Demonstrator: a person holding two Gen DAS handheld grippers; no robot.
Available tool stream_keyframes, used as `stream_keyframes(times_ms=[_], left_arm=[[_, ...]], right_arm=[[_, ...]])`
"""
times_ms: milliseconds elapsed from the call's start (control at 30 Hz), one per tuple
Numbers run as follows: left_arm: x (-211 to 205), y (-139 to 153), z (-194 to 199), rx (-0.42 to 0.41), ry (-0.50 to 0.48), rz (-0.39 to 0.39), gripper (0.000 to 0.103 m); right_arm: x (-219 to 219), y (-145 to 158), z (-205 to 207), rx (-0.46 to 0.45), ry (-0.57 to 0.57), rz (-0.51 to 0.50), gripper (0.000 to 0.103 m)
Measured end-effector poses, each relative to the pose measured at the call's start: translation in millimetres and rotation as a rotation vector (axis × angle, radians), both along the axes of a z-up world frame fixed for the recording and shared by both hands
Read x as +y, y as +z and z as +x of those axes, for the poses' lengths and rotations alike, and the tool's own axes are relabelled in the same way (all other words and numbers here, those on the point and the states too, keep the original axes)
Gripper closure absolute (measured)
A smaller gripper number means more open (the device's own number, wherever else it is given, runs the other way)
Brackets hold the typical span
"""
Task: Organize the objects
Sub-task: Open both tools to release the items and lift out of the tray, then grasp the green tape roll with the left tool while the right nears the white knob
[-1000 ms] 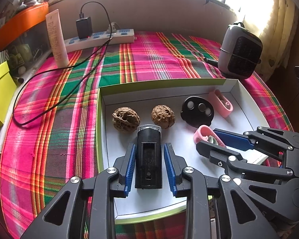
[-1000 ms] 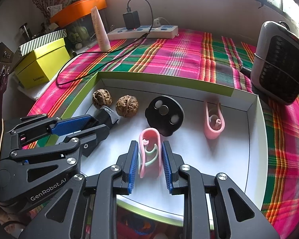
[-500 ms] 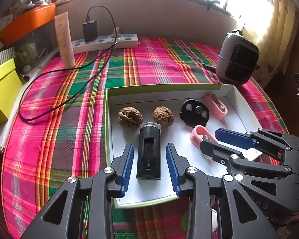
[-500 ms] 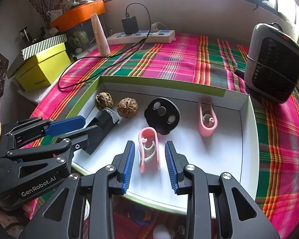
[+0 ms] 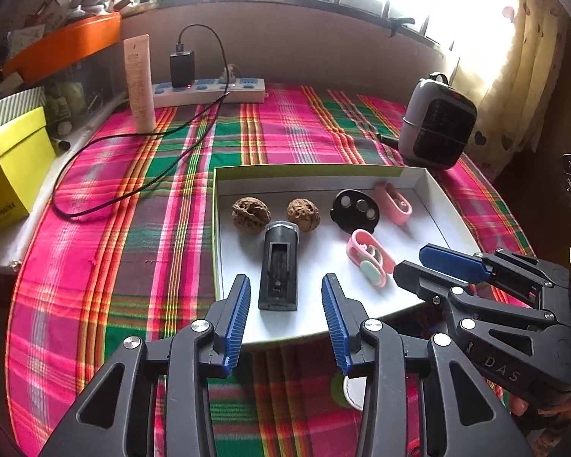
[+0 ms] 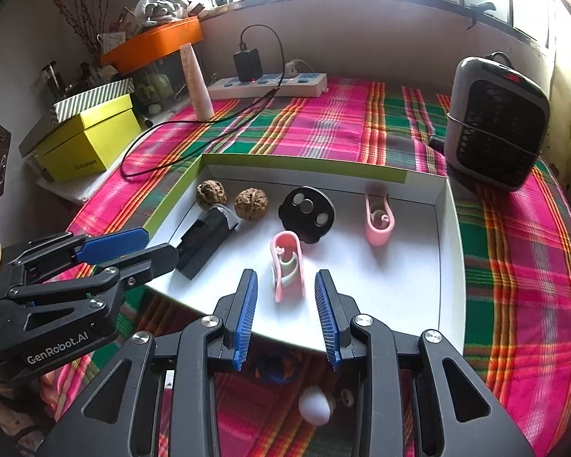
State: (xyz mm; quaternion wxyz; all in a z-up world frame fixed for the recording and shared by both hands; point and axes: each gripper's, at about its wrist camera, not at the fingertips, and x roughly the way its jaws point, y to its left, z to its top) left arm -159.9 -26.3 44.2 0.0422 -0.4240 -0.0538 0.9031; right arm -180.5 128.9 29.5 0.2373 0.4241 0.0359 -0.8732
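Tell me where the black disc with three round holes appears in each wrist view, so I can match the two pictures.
Left wrist view: the black disc lies in the far right part of the white tray, right of the two walnuts.
Right wrist view: the black disc lies near the tray's middle, toward its far wall.
Shared landmark: the grey heater behind the tray's far right corner.

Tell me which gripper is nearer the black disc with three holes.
Right. The right gripper is open just short of the near pink clip, with the black disc straight beyond it. The left gripper lines up on the black rectangular block, off to the disc's left.
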Motion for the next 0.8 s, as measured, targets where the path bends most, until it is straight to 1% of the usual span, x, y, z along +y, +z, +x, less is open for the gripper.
stream_keyframes(times_ms=[200, 367, 500, 733, 767, 800], left_arm=[[1.2, 5.2, 14.3, 0.023, -0.002, 0.019, 0.064], [9.1, 7.1, 27.1, 0.037, -0.034, 0.022, 0.062], [12.2, 6.6, 34.3, 0.039, -0.042, 0.037, 0.062], [18.6, 3.1, 45.6, 0.037, -0.076, 0.068, 0.06], [19.8, 2.1, 46.8, 0.034, -0.081, 0.07, 0.059], [20.7, 1.1, 48.1, 0.032, -0.084, 0.071, 0.059]], right_arm=[[6.9, 3.8, 13.0, 0.018, -0.012, -0.011, 0.07], [16.6, 6.1, 22.6, 0.027, -0.032, -0.02, 0.07], [22.9, 9.3, 32.6, 0.045, -0.047, -0.018, 0.07], [33.9, 7.9, 46.2, 0.05, -0.074, -0.023, 0.07], [35.4, 7.2, 48.5, 0.051, -0.077, -0.022, 0.068], [37.2, 6.8, 50.6, 0.053, -0.081, -0.023, 0.064]])
